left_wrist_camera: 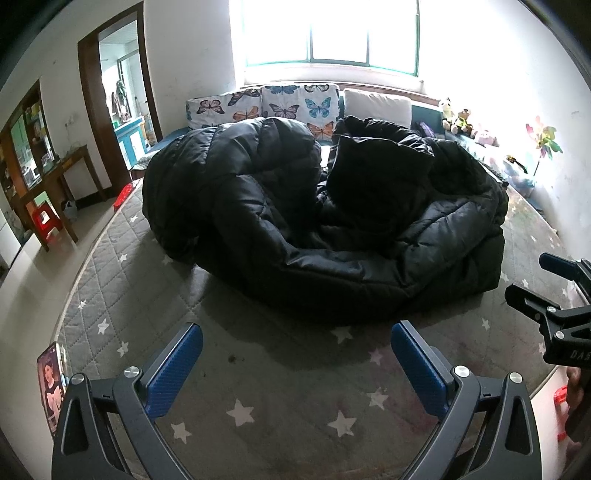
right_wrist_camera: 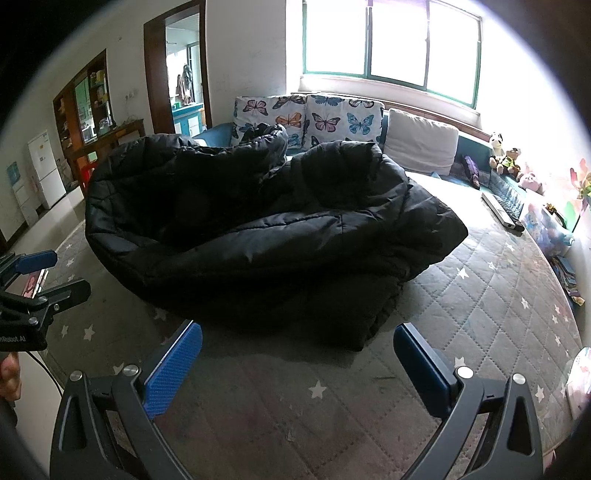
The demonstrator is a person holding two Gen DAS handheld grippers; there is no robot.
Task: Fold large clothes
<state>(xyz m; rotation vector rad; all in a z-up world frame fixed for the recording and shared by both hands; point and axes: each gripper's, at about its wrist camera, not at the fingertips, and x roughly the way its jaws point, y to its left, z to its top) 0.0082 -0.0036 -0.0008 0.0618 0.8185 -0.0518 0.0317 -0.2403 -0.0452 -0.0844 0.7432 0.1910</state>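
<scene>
Grey quilted bed (left_wrist_camera: pixel 122 291) with white stars, filling the lower half of both views. At its head, under a bright green-framed window (left_wrist_camera: pixel 325 33), a row of butterfly-print cushions (left_wrist_camera: pixel 291 103) and one plain pale cushion (right_wrist_camera: pixel 421 144).

Heaped in the middle of the bed, a large black puffer coat (left_wrist_camera: pixel 295 221), padded and glossy, bunched rather than flat: one thick fold bulging on the left, another rumpled mass on the right, a dark hollow between. Near edge of the coat rolled into a rounded rim lying on the quilt, just beyond both grippers and touching neither.

Left of the bed, a brown-framed doorway (left_wrist_camera: pixel 110 92), a wooden side table (left_wrist_camera: pixel 55 181) with a red plastic stool (left_wrist_camera: pixel 44 221) beside it. In the right wrist view, a white fridge (right_wrist_camera: pixel 46 166) against the far left wall. Along the right wall, small plush toys (left_wrist_camera: pixel 461 120) and a coloured pinwheel (left_wrist_camera: pixel 545 138).

Left gripper (left_wrist_camera: pixel 297 365) low over the bare quilt in front of the coat, blue-padded fingers (left_wrist_camera: pixel 173 369) spread wide apart, nothing between them. Right gripper (right_wrist_camera: pixel 297 365) likewise held over the quilt short of the coat, blue fingers (right_wrist_camera: pixel 173 373) wide apart and empty. Each gripper visible at the edge of the other's view, side by side.

At the bed's left edge, a phone (left_wrist_camera: pixel 50 384) with a lit screen.
</scene>
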